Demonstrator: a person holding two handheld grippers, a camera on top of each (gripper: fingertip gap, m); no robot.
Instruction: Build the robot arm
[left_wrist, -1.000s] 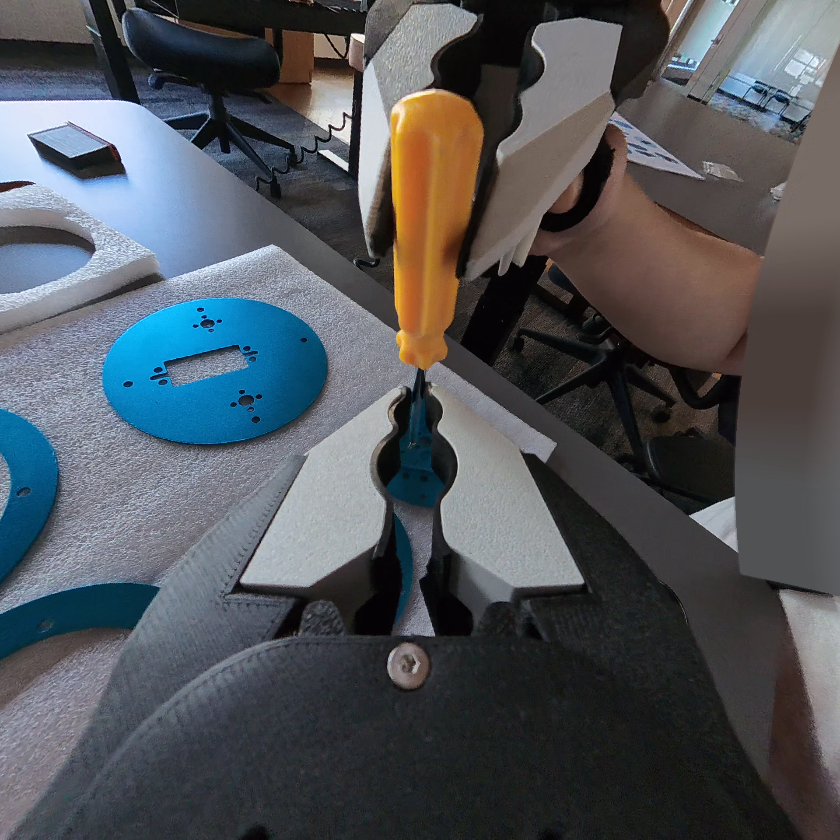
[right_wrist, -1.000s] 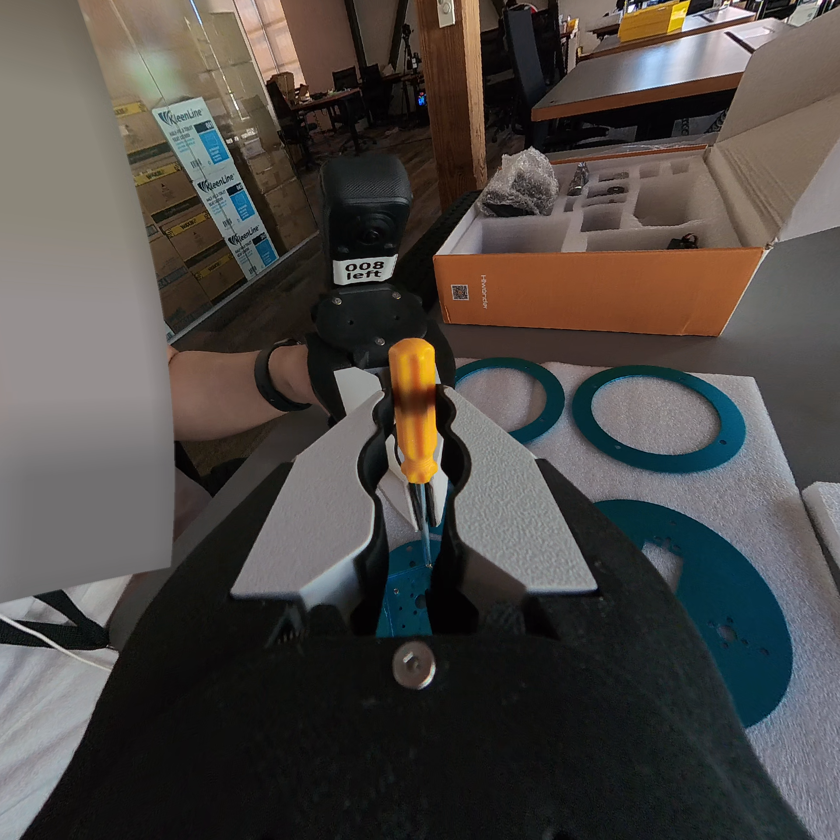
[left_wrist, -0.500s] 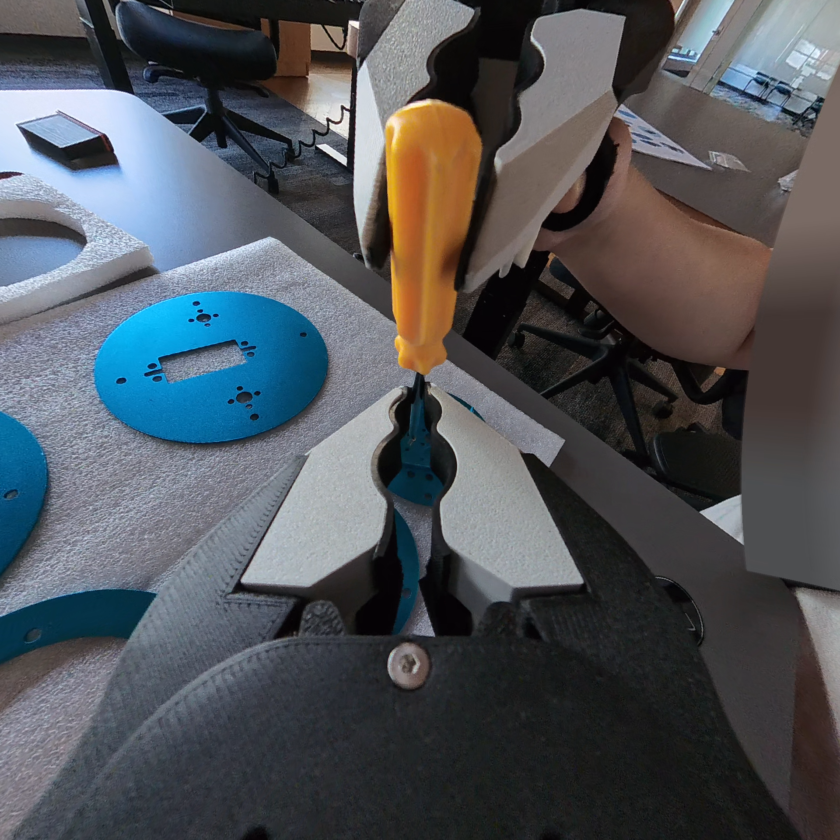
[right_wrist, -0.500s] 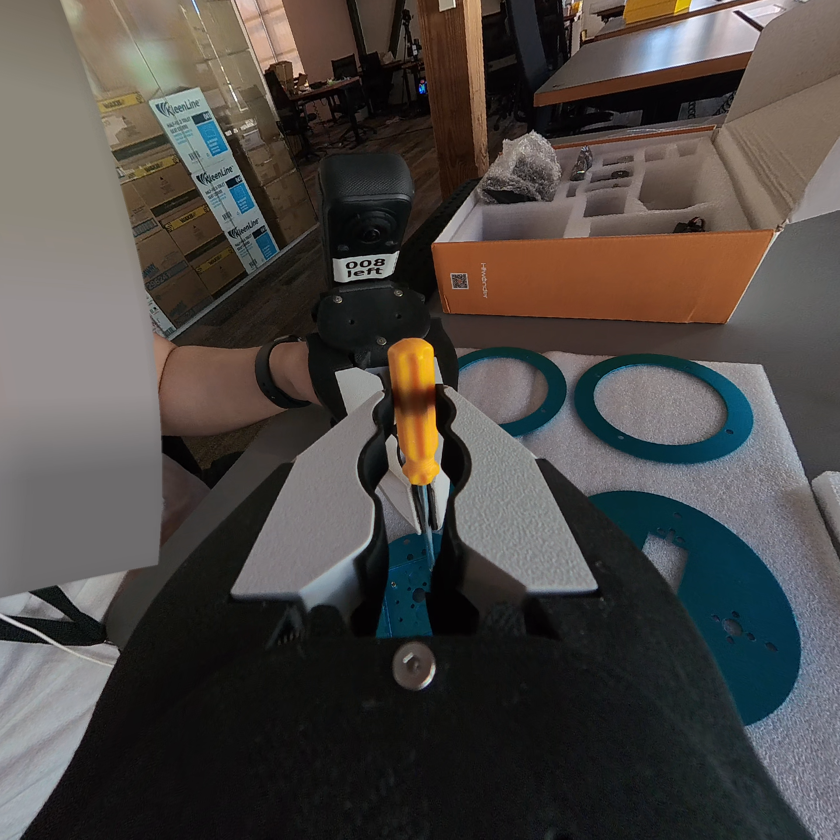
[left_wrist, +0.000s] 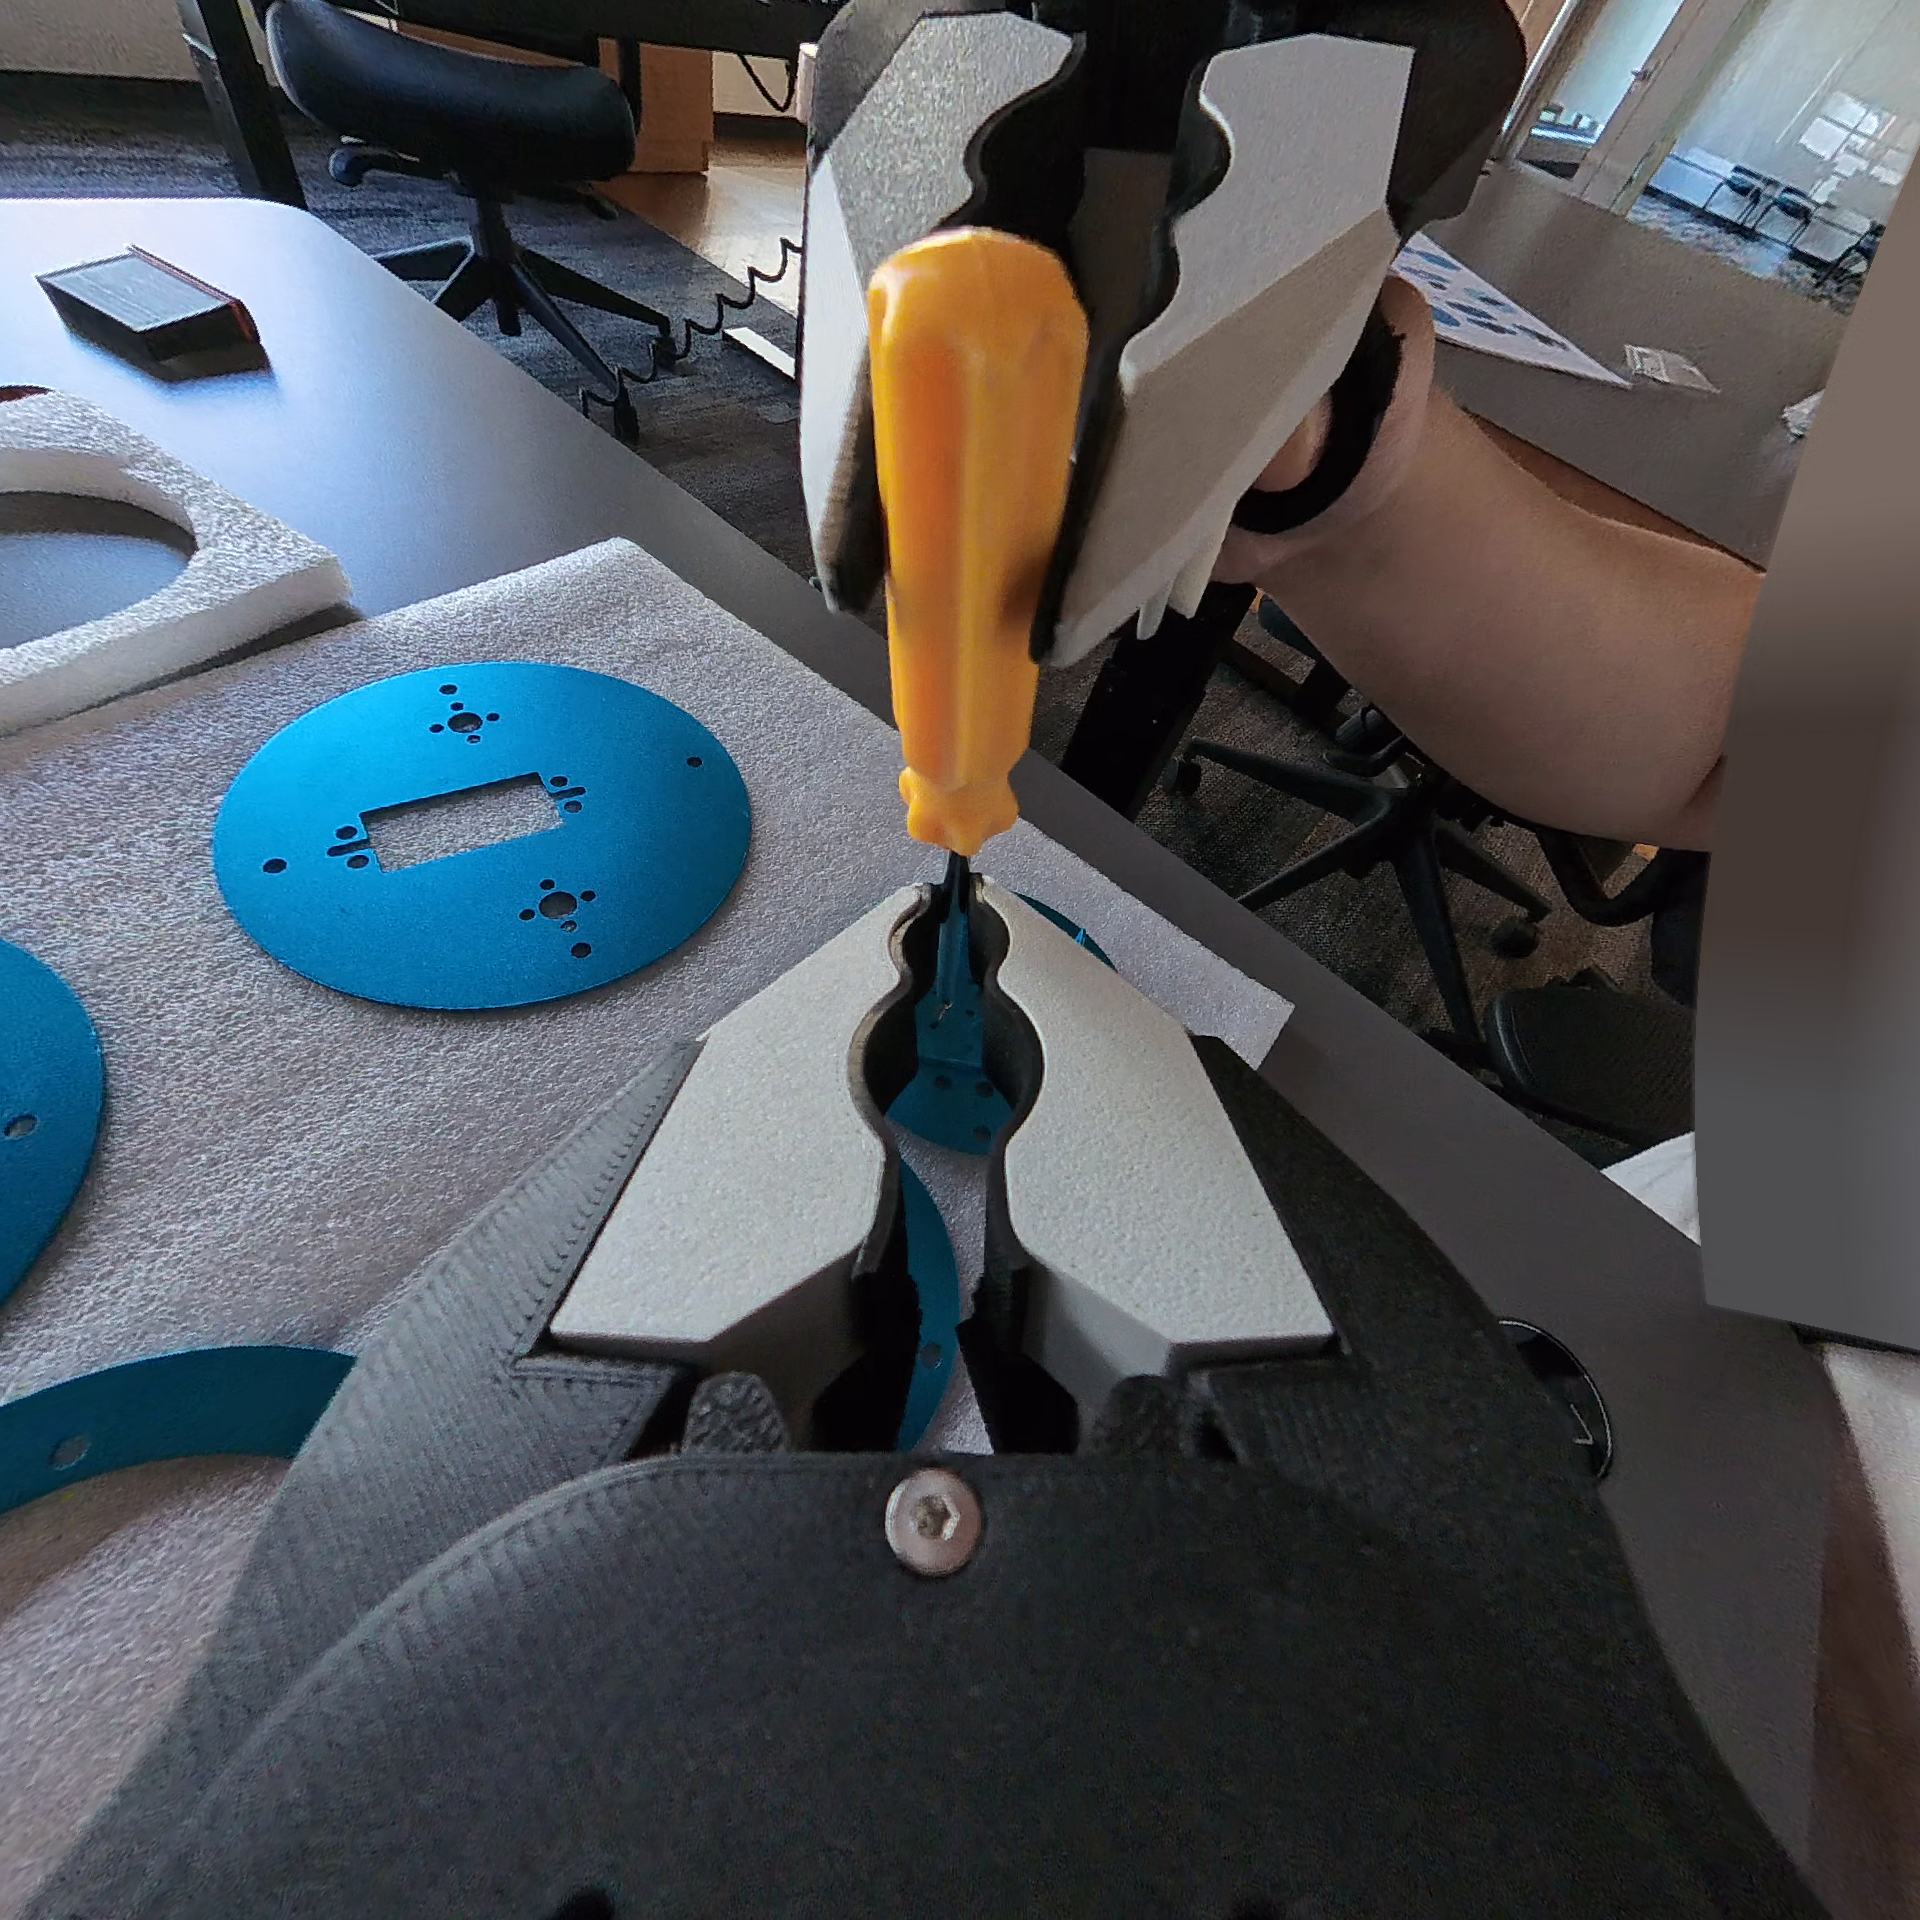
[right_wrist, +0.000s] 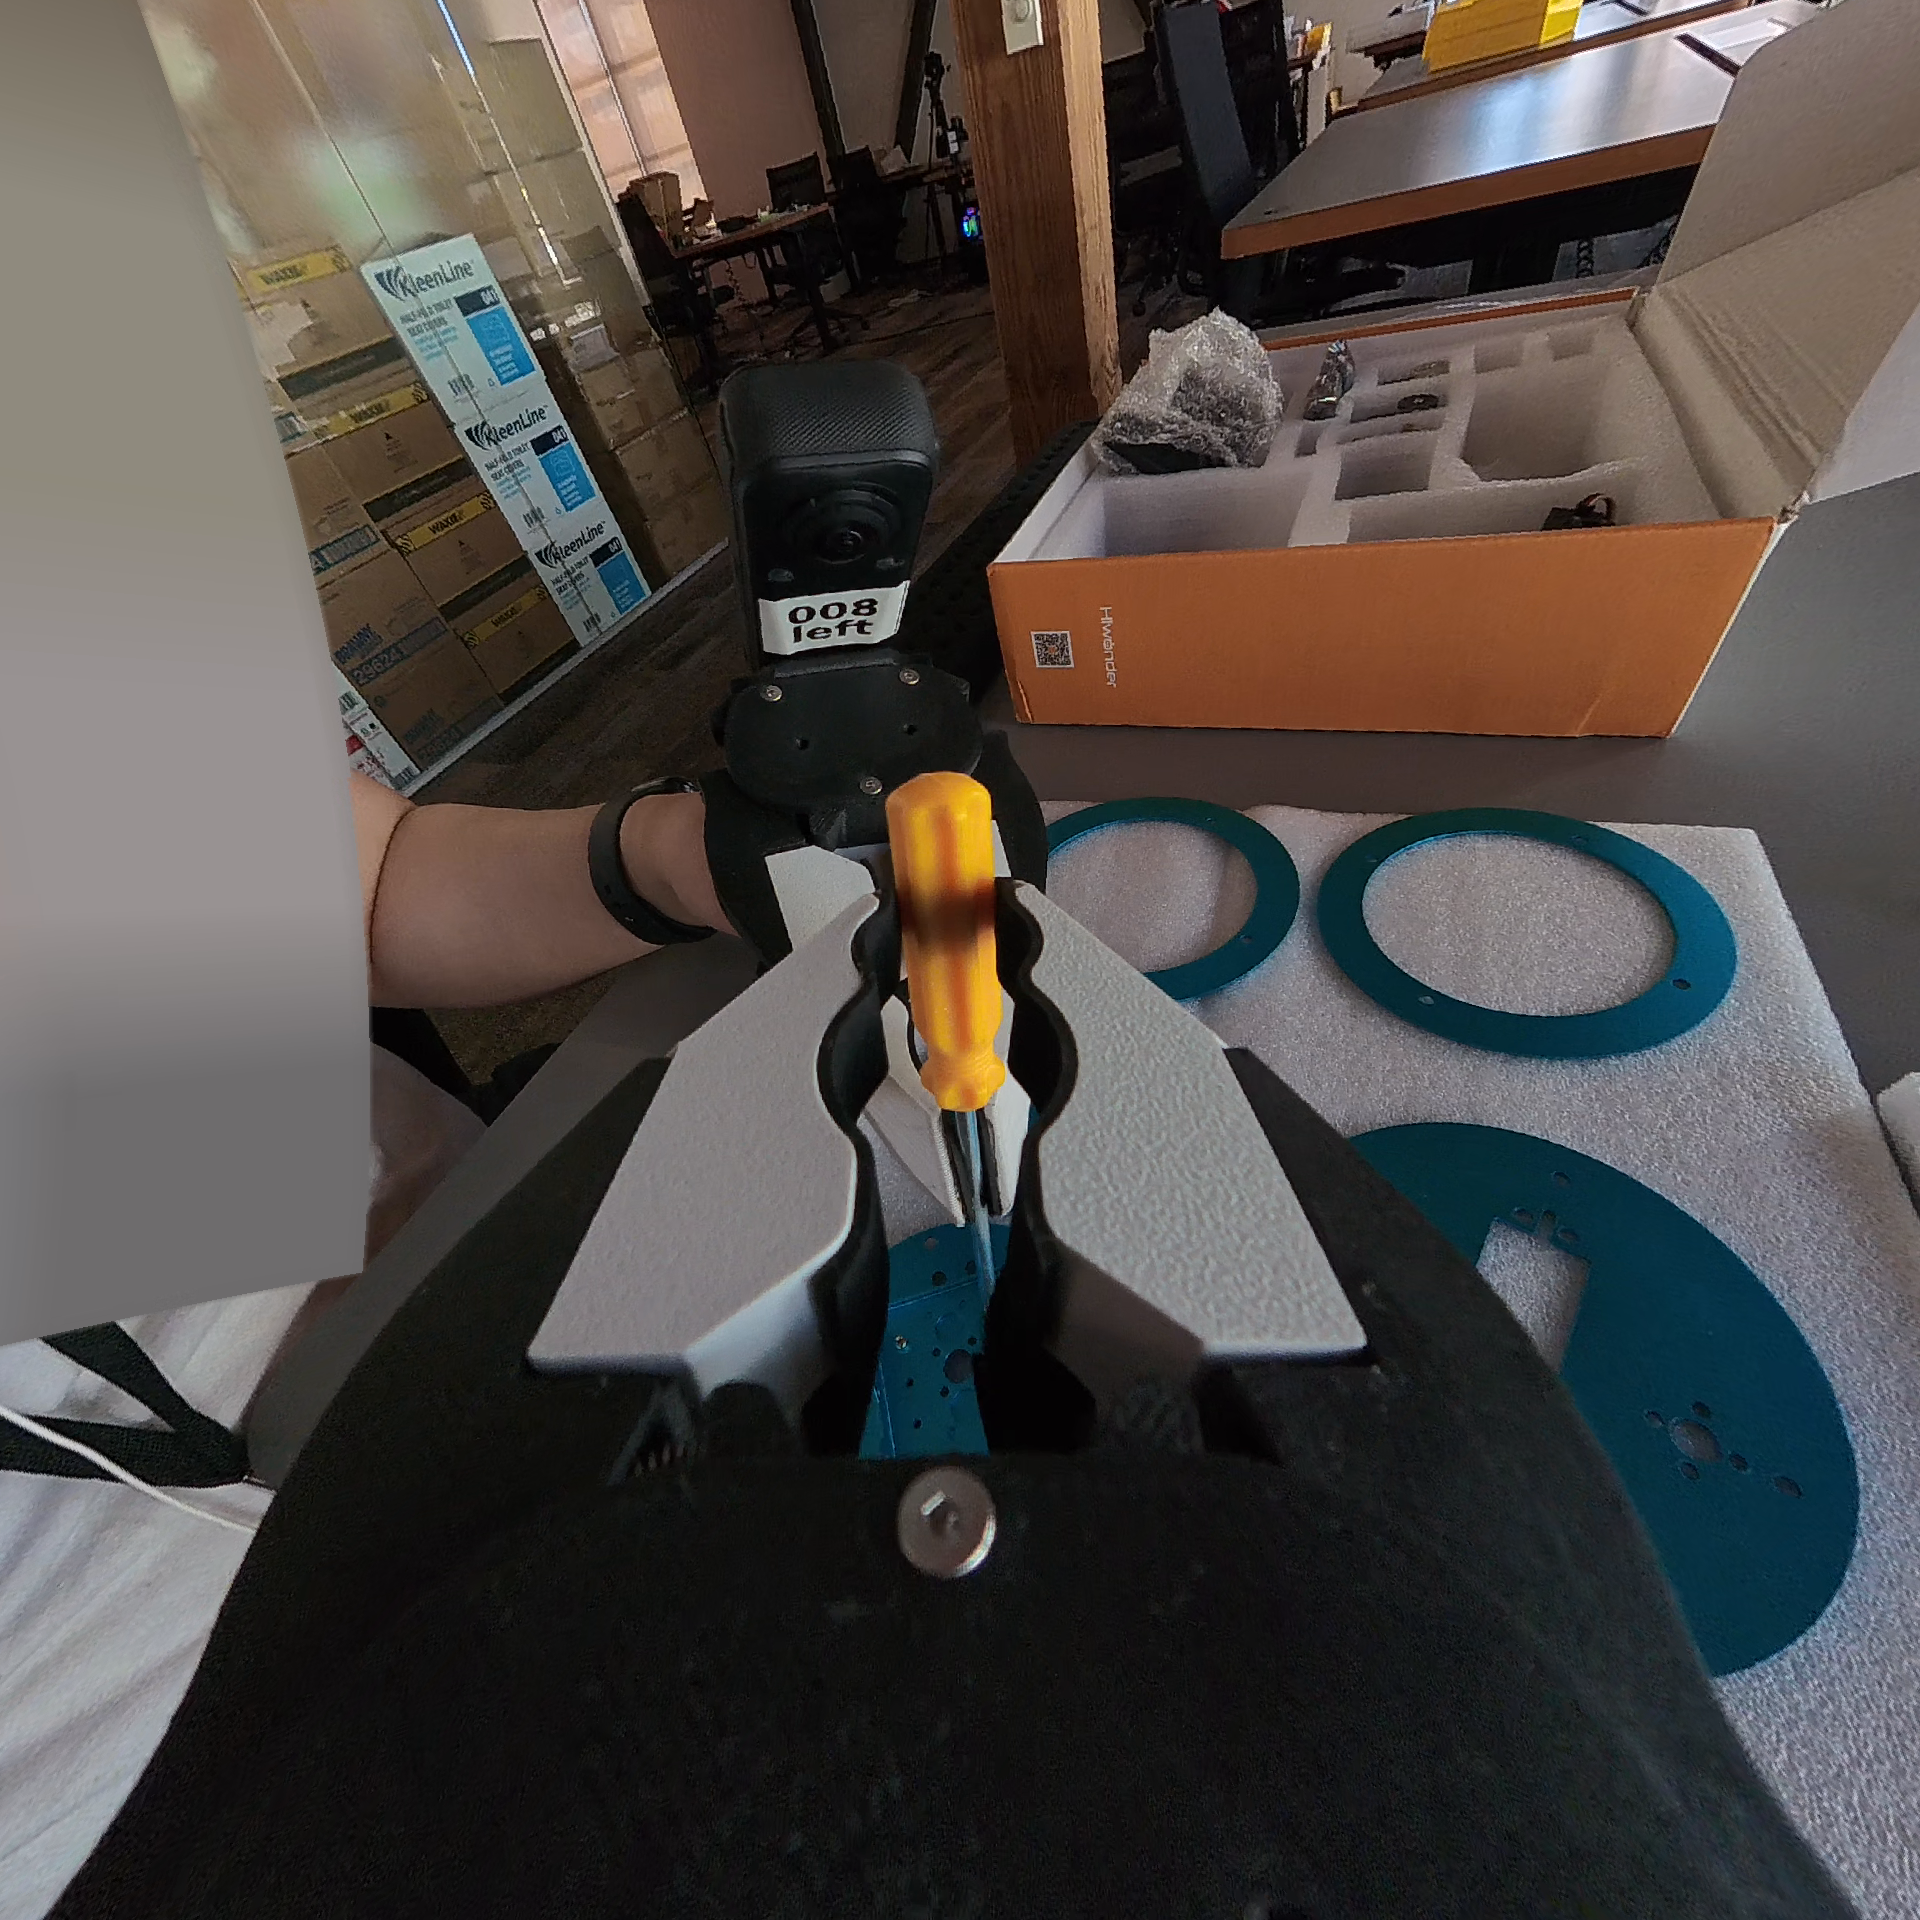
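Observation:
My left gripper (left_wrist: 951, 914) is shut on a small blue metal bracket (left_wrist: 954, 1044), holding it upright on the white foam sheet (left_wrist: 260, 1091) near the table's edge. A blue plate with small holes (left_wrist: 951, 1120) lies under it. My right gripper (right_wrist: 945, 914) is shut on the orange handle of a screwdriver (right_wrist: 943, 966). It hangs above the left gripper in the left wrist view (left_wrist: 966, 582). The screwdriver (left_wrist: 971, 520) points down, with its thin shaft between the left fingertips, against the bracket. The tip itself is hidden. The blue plate (right_wrist: 925, 1351) shows below the right jaws.
A blue disc with a rectangular cutout (left_wrist: 478, 831) and two blue rings (right_wrist: 1527, 935) (right_wrist: 1174, 894) lie on the foam. An open orange box (right_wrist: 1382, 634) with foam compartments stands behind. A white foam frame (left_wrist: 208, 561) and a small black box (left_wrist: 145, 301) sit far left. The table edge (left_wrist: 1351, 1049) is close, with office chairs beyond. Across from one pair of fingers to the other is roughly 8 cm. The blue plate (right_wrist: 925, 1351) lies some 5 cm from my left tips, 12 cm from my right tips.
Both grippers keep their hold. The screwdriver stays on the bracket, its handle slightly blurred now. Both views have shifted only a little.

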